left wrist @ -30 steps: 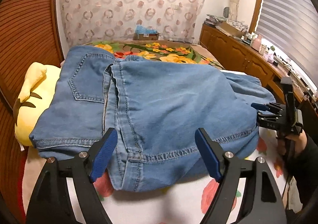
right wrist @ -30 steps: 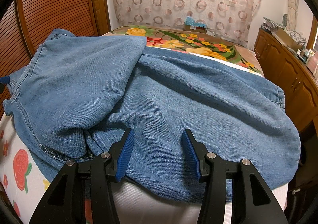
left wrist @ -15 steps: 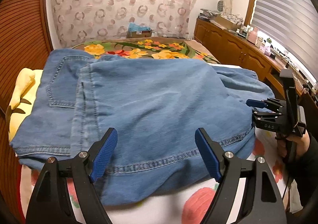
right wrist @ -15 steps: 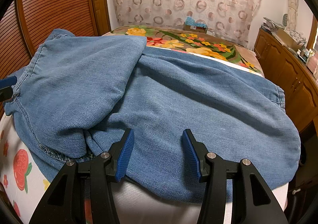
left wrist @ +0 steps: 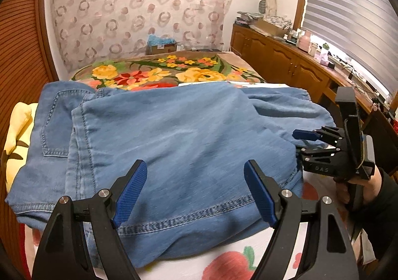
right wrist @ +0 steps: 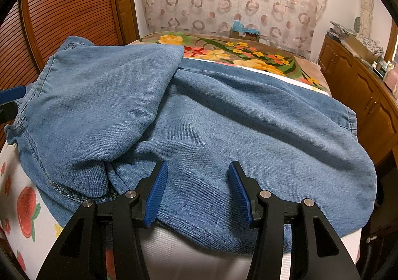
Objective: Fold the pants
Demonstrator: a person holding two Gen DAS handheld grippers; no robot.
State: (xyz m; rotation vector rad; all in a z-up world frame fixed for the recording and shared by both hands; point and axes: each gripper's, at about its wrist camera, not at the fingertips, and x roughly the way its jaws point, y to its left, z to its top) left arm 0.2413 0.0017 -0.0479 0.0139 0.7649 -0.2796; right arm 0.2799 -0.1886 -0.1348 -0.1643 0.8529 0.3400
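Sliding rightward along the near hem since a second ago, the left gripper (left wrist: 195, 191) now sits farther from the yellow pillow (left wrist: 18, 136), which has slipped toward the frame's left edge, while the right gripper (right wrist: 197, 190) has kept its place. Both pairs of jaws stand spread with nothing between the pads, the left wider than the right. The pants (left wrist: 174, 150) lie folded on the bed (left wrist: 223, 265), just right of the pillow, with their long axis running sideways away from it. They lie directly ahead of and below both grippers, the stitched hem nearest the left one. By my judgement the next fold turns on the far end from the pillow, where the right gripper is nearer.
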